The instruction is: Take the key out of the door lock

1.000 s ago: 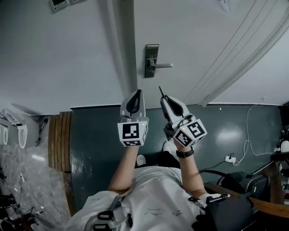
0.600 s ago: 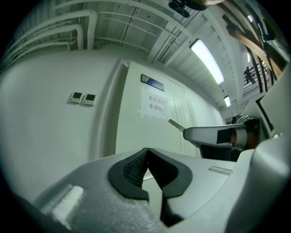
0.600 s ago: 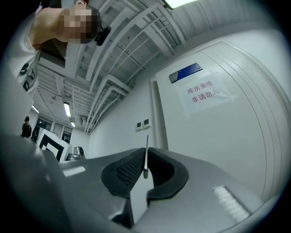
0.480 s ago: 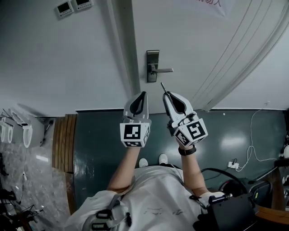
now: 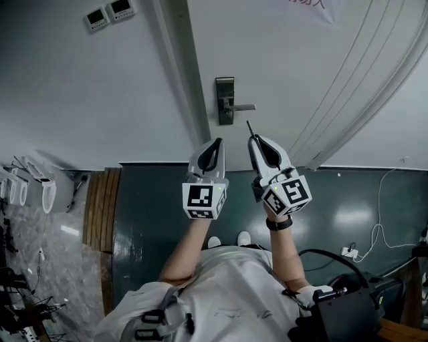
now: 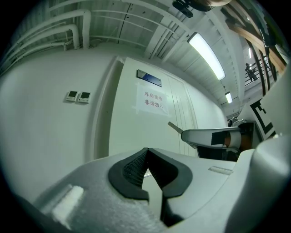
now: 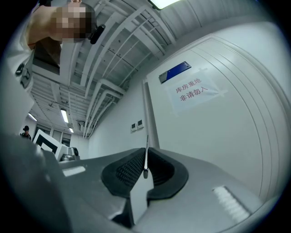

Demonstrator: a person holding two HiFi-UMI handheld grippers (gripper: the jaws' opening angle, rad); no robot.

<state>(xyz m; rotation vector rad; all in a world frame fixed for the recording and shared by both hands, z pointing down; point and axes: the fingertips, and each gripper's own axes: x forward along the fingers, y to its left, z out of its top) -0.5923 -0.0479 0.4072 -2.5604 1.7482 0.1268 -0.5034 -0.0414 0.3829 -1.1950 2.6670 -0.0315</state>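
Observation:
The door lock is a dark upright plate with a lever handle on the white door. My right gripper is shut on a thin metal key, which sticks out past its tips, just below and right of the handle and apart from the door. In the right gripper view the key stands upright between the pads of the gripper. My left gripper hovers beside it, shut and empty. The left gripper view shows the right gripper with the key.
A paper sign and a blue plate hang on the door. Two small wall panels sit left of the door frame. On the dark floor lie white cables, a wooden strip and a black case.
Both grippers have drifted a little right and lower in the view, still side by side. The lock sits lower in the picture. The key stays clamped in the right gripper.

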